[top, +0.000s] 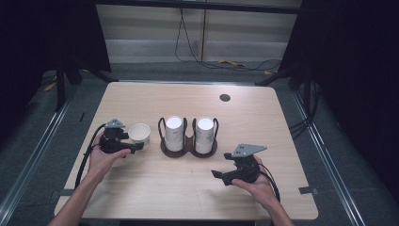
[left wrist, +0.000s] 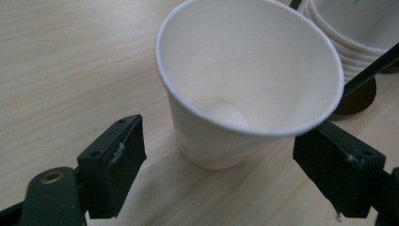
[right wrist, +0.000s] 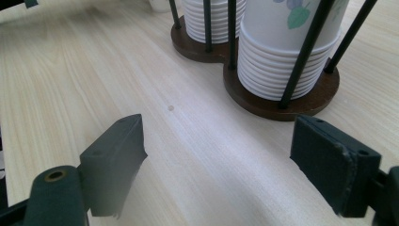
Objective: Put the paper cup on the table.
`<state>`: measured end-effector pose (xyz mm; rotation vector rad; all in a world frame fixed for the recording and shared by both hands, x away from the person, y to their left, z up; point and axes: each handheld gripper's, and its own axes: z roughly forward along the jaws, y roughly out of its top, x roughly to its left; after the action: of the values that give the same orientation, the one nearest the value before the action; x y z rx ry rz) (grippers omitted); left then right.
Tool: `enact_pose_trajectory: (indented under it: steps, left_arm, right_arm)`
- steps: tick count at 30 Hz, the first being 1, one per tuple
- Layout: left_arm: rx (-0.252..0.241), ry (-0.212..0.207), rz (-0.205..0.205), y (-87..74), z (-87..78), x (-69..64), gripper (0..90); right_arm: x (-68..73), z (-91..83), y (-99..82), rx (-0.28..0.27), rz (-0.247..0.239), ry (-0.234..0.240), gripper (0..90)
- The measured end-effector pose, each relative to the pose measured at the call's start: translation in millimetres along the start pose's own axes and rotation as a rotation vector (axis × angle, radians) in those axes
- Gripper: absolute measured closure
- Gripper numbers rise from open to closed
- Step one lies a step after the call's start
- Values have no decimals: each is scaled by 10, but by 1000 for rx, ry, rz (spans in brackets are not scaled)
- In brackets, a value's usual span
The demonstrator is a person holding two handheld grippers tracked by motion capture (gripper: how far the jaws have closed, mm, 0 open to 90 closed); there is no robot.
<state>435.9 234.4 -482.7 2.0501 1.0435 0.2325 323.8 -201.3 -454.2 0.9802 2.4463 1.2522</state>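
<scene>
Paper cup (left wrist: 249, 89) between open fingers (left wrist: 117, 169)

Single cup (top: 140, 134) left of cup holder (top: 189, 147), on table (top: 188, 188).

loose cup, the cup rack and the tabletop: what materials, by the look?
Loose cup: likely paper, matte white, with a rolled rim and thin wall. Cup rack: dark brown base, probably wood or stained board, with thin black rods that look like metal. Tabletop: pale wood grain, smooth, possibly laminate.

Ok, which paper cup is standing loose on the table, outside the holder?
The single white paper cup at the left hand-held gripper, mouth up; the others sit stacked in the two-post cup holder.
</scene>
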Motion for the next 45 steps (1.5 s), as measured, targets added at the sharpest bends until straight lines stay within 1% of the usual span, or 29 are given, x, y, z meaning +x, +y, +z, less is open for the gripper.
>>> enact_pose_trajectory:
  steps: [2, 5, 7, 9, 14, 15, 16, 17, 18, 19, 20, 21, 22, 23, 25, 27, 29, 30, 31, 32, 33, 35, 36, 37, 38, 40, 42, 43, 45]
  left_arm:
    - [-5, 6, 6, -28, -40, -3, 176]
    - [-12, -12, 7, -96, -117, -16, 175]
    - [-10, -7, 15, -112, -134, -24, 174]
    - [-14, -15, 21, -179, -193, -68, 160]
    - [-26, -14, 15, -233, -260, -123, 159]
    - [-42, -15, -1, -238, -295, -169, 159]
    - [-42, -15, -1, -238, -295, -169, 159]
    - [-60, -22, -3, -260, -333, -221, 159]
    - [-60, -22, -3, -260, -333, -221, 159]
    - [-68, -7, 15, -302, -361, -305, 159]
    - [-79, -22, 11, -327, -371, -348, 159]
    - [-82, -49, 3, -346, -381, -384, 159]
    - [-82, -49, 3, -346, -381, -384, 159]
    - [-85, -66, -5, -359, -392, -428, 160]
    - [-103, -42, 33, -366, -431, -547, 160]
    - [-122, -41, 38, -363, -456, -623, 160]
    - [-125, -47, 39, -360, -461, -659, 160]
    - [-123, -38, 45, -358, -462, -702, 160]
    - [-144, -19, 35, -379, -438, -760, 160]
    - [-132, -31, 36, -392, -411, -786, 160]
    - [-110, -46, 50, -402, -387, -817, 160]
    - [-103, -61, 68, -424, -350, -895, 161]
    - [-103, -61, 68, -424, -350, -895, 161]
    - [-103, -79, 59, -427, -339, -923, 161]
    - [-106, -84, 70, -427, -335, -940, 161]
    - [-112, -82, 80, -433, -335, -965, 161]
    - [-120, -87, 92, -452, -335, -972, 161]
    - [-124, -78, 98, -472, -337, -977, 161]
    - [-127, -77, 103, -500, -338, -981, 161]
  right_arm:
    - [-4, 0, -1, 0, 3, -4, 181]
    - [-7, -8, -1, 0, 12, -10, 182]
    - [-11, -15, -1, -6, 16, -14, 182]
    - [-19, -27, -4, -9, 22, -19, 182]
    - [-17, -33, -4, -18, 35, -19, 182]
    - [-6, -21, 2, -17, 31, -22, 181]
    - [-6, -21, 2, -17, 31, -22, 181]
    - [5, -15, 4, -9, 22, -25, 181]
    - [5, -15, 4, -9, 22, -25, 181]
    - [13, -9, 2, -2, 21, -35, 181]
    - [9, -6, 0, 2, 20, -36, 181]
    - [5, 2, -2, 1, 25, -35, 181]
    - [5, 2, -2, 1, 25, -35, 181]
    - [2, 14, -2, 3, 29, -39, 180]
    - [8, 14, -4, 4, 27, -39, 180]
    - [13, 6, -11, 2, 29, -46, 179]
    - [10, 4, -14, -4, 35, -55, 179]
    - [3, -1, -18, -6, 41, -65, 179]
    - [-11, -11, -25, -15, 58, -83, 179]
    - [-12, -15, -27, -19, 63, -91, 179]
    - [-13, -22, -28, -24, 65, -101, 180]
    - [-12, -31, -32, -33, 67, -118, 180]
    - [-12, -31, -32, -33, 67, -118, 180]
    - [3, -42, -42, -44, 84, -135, 182]
    - [9, -44, -45, -46, 89, -139, 182]
    - [28, -46, -55, -43, 100, -152, 184]
    - [54, -47, -72, -38, 128, -164, 184]
    - [71, -43, -84, -30, 139, -176, 184]
    - [89, -40, -100, -26, 144, -181, 184]
